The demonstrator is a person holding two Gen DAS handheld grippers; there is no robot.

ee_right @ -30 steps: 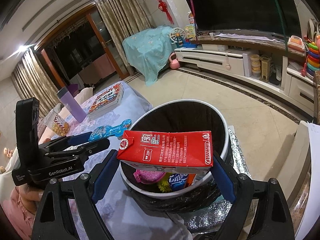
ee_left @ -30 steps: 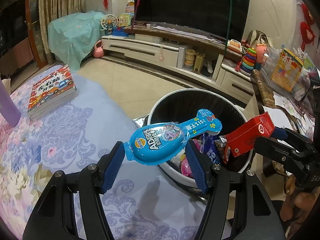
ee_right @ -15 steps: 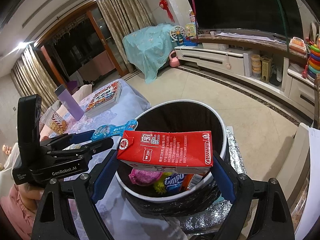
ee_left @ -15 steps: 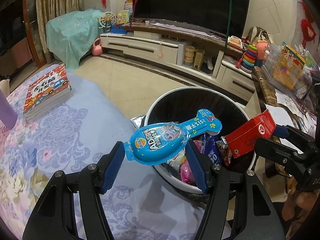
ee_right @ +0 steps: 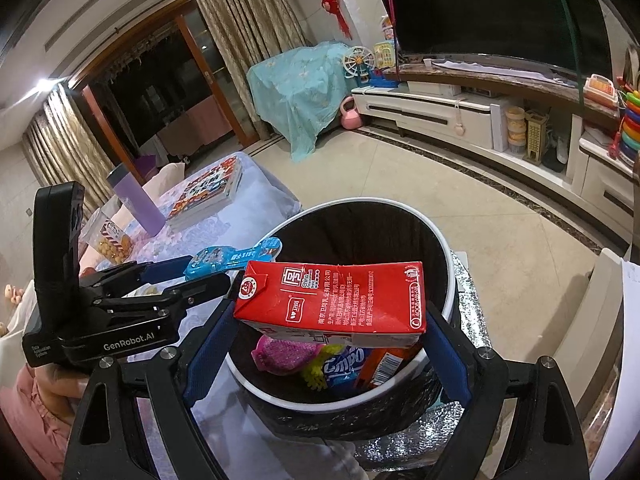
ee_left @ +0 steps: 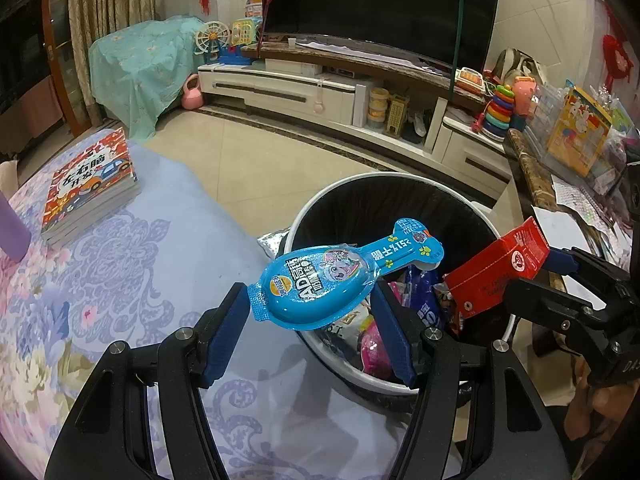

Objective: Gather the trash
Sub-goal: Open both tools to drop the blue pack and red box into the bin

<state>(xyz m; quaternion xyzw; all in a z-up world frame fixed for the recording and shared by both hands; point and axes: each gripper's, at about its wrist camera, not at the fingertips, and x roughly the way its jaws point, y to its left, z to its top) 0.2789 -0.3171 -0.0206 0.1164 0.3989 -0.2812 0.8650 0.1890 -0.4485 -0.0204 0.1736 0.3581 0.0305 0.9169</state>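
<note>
Left tongs point(ee_left: 310, 322) clench blue packet point(ee_left: 320, 286), right tongs point(ee_right: 326, 338) red carton point(ee_right: 332, 300), above bin point(ee_right: 448, 248).

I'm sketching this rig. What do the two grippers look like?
Both are black, angular frames with silver screws and blue ribbed pads. The left gripper bears white "GenRobot.AI" lettering and an upright black block. The right gripper looks alike. No cables show.

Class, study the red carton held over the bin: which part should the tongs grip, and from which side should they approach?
Grip the red carton across its two short ends, coming in level from its long side, as the right tongs do now. It lies flat and lengthwise over the bin; its ends are flat and parallel, so the pads seat squarely.
</note>
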